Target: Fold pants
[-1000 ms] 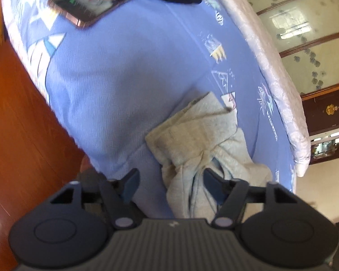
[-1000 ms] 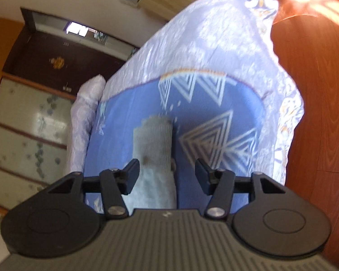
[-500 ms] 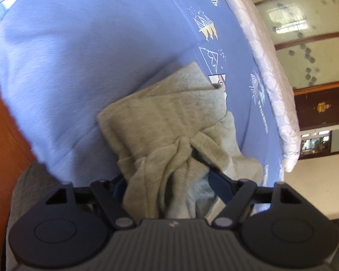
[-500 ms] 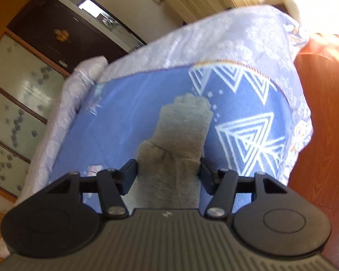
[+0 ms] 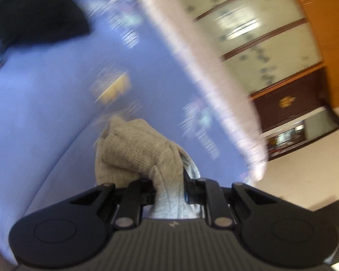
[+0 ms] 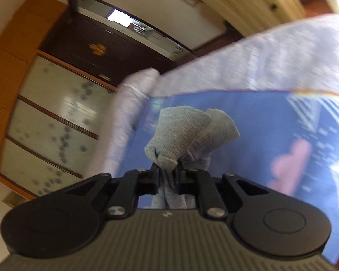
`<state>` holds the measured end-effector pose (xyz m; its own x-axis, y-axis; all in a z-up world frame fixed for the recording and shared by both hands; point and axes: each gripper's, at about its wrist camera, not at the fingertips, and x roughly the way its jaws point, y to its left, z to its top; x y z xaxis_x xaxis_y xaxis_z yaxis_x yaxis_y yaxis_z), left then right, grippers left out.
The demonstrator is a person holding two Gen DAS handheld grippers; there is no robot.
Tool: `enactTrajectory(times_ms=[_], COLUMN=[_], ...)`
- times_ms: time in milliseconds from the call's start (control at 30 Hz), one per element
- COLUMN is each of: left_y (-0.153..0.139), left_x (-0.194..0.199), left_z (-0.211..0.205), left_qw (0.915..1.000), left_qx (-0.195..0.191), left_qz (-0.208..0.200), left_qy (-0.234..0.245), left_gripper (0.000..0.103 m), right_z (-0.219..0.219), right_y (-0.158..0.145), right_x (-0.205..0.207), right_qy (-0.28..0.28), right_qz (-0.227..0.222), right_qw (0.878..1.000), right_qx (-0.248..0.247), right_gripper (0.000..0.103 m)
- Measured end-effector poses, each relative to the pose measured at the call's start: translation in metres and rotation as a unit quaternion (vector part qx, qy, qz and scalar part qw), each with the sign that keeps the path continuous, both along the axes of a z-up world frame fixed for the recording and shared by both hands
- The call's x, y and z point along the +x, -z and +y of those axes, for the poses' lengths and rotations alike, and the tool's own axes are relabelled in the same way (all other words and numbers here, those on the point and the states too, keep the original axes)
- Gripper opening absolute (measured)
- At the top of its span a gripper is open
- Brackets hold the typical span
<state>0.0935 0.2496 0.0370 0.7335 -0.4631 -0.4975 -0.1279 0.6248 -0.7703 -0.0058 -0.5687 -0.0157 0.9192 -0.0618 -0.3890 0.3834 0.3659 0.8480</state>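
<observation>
The grey knit pants (image 5: 135, 149) bunch up in a ribbed lump just ahead of my left gripper (image 5: 169, 187), whose jaws are closing and pinch the cloth between them. In the right wrist view another ribbed end of the pants (image 6: 185, 131) fans out above my right gripper (image 6: 168, 176). Its jaws are closing too, with a gathered fold squeezed between the pads. Both ends hang clear above the blue patterned bed cover (image 5: 45, 113). The rest of the pants is hidden below the grippers.
A black garment (image 5: 38, 18) lies at the far end of the bed. A rolled white quilt (image 5: 203, 56) runs along the bed's far side. Behind it stand frosted wardrobe doors (image 5: 260, 33) and a dark wooden door (image 6: 97, 47).
Both grippers went from wide around the pants to pinched on the cloth and have lifted it off the bed. The views have tilted up and blurred.
</observation>
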Motion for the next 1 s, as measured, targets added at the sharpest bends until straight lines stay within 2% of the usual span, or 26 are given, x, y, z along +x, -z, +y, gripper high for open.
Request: enactTrajectory(times_ms=[100,167,233,333,400,467,500,533,567,600,633,700,767,900,1000], left_y=[-0.037,-0.037,-0.018,0.035,0.077,0.117,0.133,0.140,0.142,0.140,0.135,0.123,0.112,0.092,0.074], left_x=[0.001,-0.001,0.002,0.005,0.009,0.009,0.008,0.004,0.000,-0.005,-0.010,-0.020,-0.034,-0.063,-0.062], left_z=[0.000,0.003,0.005,0.012,0.013,0.014,0.013,0.014,0.016,0.016,0.016,0.018,0.022,0.035,0.020], left_qw=[0.9976,0.9971,0.9990,0.9986,0.9941,0.9858,0.9826,0.9818,0.9819,0.9815,0.9817,0.9829,0.9845,0.9878,0.9924], left_qx=[0.003,0.003,0.007,0.004,0.010,0.026,0.036,0.043,0.047,0.051,0.055,0.067,0.073,0.055,0.058], left_qz=[-0.069,-0.074,-0.040,0.045,0.102,0.159,0.175,0.177,0.174,0.174,0.171,0.159,0.144,0.111,0.085], left_qy=[-0.010,-0.015,-0.020,-0.029,-0.038,-0.045,-0.049,-0.055,-0.059,-0.063,-0.065,-0.064,-0.070,-0.094,-0.068], left_gripper=[0.014,0.014,0.014,0.014,0.014,0.016,0.019,0.032,0.042,0.047,0.049,0.050,0.056,0.053,0.050], right_z=[-0.003,-0.004,-0.001,0.005,0.008,0.013,0.016,0.016,0.016,0.014,0.011,0.004,0.003,0.006,0.013], right_y=[-0.031,-0.037,-0.028,0.011,0.048,0.084,0.102,0.117,0.126,0.128,0.129,0.127,0.122,0.115,0.113], right_x=[0.005,0.002,0.001,-0.003,-0.007,-0.008,-0.009,-0.012,-0.019,-0.026,-0.030,-0.036,-0.039,-0.045,-0.044], right_qy=[0.001,0.001,-0.001,-0.001,0.003,0.007,0.008,0.011,0.014,0.019,0.023,0.027,0.034,0.029,0.019], right_qz=[-0.058,-0.081,-0.070,-0.012,0.033,0.107,0.143,0.165,0.149,0.134,0.126,0.109,0.107,0.091,0.085], right_qw=[0.998,0.997,0.998,1.000,0.999,0.994,0.990,0.986,0.989,0.991,0.991,0.992,0.992,0.994,0.995], right_qx=[-0.005,-0.006,-0.010,-0.012,0.004,-0.005,-0.006,-0.002,0.008,0.022,0.040,0.064,0.056,0.060,0.051], right_gripper=[0.015,0.015,0.015,0.015,0.015,0.015,0.015,0.016,0.016,0.017,0.020,0.035,0.043,0.051,0.052])
